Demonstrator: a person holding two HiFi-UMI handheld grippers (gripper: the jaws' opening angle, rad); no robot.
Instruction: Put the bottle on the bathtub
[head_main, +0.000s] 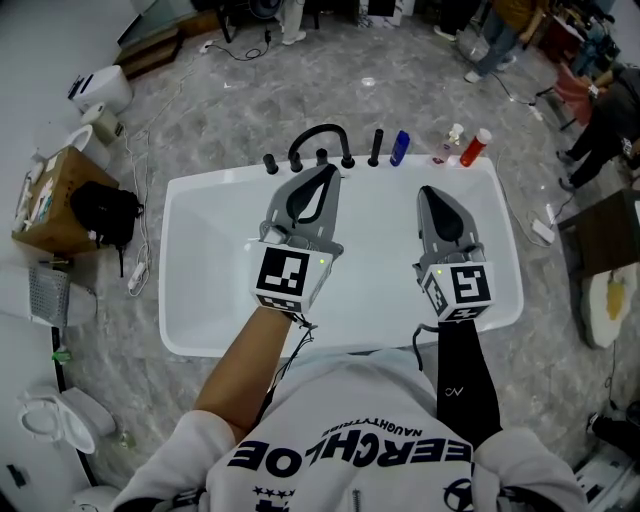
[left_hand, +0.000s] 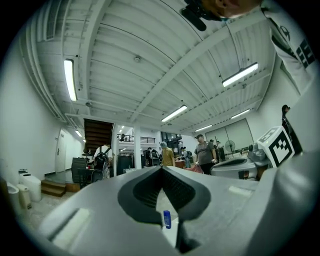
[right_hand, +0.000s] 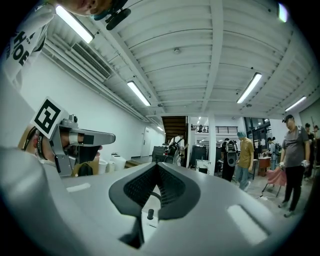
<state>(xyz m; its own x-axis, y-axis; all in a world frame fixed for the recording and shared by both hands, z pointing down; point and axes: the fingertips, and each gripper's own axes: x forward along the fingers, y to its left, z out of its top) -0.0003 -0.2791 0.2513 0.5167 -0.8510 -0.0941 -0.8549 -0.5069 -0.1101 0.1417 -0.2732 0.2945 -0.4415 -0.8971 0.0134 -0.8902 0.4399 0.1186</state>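
White printed shirt (head_main: 350, 440) at bottom edge, left tool (head_main: 328, 170) and right tool (head_main: 428, 192) level over white bathtub (head_main: 172, 300) — both pressed together, empty, blue bottle (head_main: 400, 147) upright on far rim, near black tap (head_main: 320, 127), apart from both tools.

Workshop hall; bathtub (head_main: 180, 250), strip lights (left_hand: 70, 80)

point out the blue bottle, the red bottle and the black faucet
blue bottle (head_main: 400, 148), head view, mid body
red bottle (head_main: 474, 150), head view, red body
black faucet (head_main: 320, 127), head view, top of arch
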